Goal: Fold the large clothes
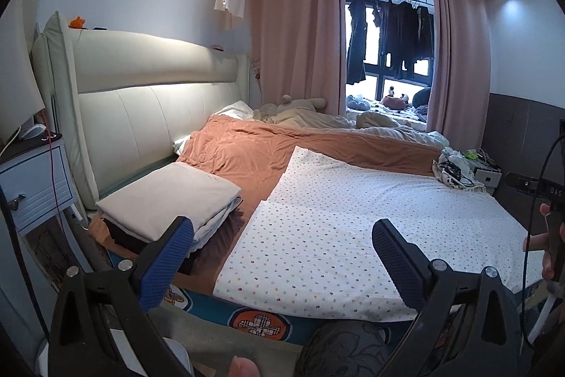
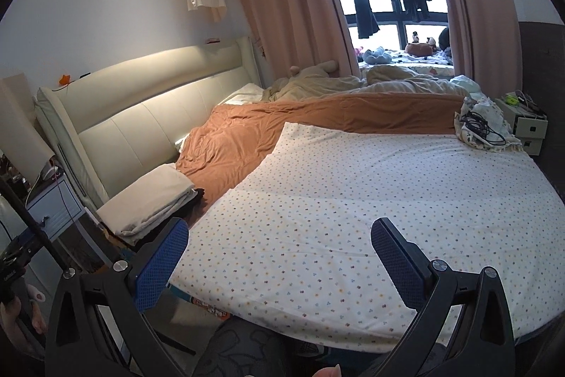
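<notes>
Dotted sheet (image 2: pixel 353 218) lies flat, unfolded on bed (image 1: pixel 247 310); folded stack (image 1: pixel 169 200) done alongside; left claw (image 1: pixel 282 253) and right claw (image 2: pixel 280 251) gape wide, empty.

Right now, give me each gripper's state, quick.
Left gripper: open, empty, above the dotted sheet.
Right gripper: open, empty, above the same sheet.

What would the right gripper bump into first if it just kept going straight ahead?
Most likely the dotted white sheet spread flat on the bed. The right gripper is open and holds nothing, and the sheet fills the space between and beyond its fingers. How far off the sheet is cannot be told from this fisheye view.
</notes>
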`<state>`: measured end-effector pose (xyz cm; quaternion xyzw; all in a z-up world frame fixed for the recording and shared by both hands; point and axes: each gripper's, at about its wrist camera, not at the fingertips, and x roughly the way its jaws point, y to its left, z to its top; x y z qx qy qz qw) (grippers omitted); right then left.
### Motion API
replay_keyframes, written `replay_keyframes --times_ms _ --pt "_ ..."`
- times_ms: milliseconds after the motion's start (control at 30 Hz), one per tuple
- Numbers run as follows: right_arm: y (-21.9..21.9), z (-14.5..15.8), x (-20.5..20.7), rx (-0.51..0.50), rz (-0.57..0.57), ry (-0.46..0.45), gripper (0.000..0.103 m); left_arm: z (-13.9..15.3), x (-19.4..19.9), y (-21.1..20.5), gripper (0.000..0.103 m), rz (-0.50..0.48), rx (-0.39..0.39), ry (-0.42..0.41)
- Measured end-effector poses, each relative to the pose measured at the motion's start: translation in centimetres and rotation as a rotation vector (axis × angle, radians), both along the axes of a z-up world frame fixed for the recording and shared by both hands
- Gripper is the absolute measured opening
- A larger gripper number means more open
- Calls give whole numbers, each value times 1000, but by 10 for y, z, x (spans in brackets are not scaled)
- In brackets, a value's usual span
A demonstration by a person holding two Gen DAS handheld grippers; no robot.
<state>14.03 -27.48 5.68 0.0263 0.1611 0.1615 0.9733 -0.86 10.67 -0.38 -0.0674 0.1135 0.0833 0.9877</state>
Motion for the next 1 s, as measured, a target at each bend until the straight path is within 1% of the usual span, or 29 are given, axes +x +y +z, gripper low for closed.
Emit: replay_keyframes --times_ms 133,200,400,567,667,800,867,1000 --pt "-11 -13 -25 0 -18 -29 103 -4 -22 -13 103 3 23 -22" --pt "-14 -20 -36 -4 -27 -42 103 -7 -32 -20 103 -8 21 -30" --pt "-17 -41 -62 -20 -45 -63 103 -12 -52 -38 103 -49 53 -22" --pt "-16 -53 -73 -34 -38 -58 103 -17 -70 -46 103 -66 22 -47" --pt "-14 -63 -79 -40 -37 -48 103 -22 -77 -47 103 -45 -1 -57" --pt "-16 -76 -79 -35 -25 -28 103 -32 -77 -46 103 -11 -24 -46" --pt "-18 -82 -80 -32 -29 -22 103 -37 -73 -47 103 -12 -33 -37" --pt "-19 -89 -78 -23 -31 -24 103 -42 -64 -53 103 -26 -19 -18"
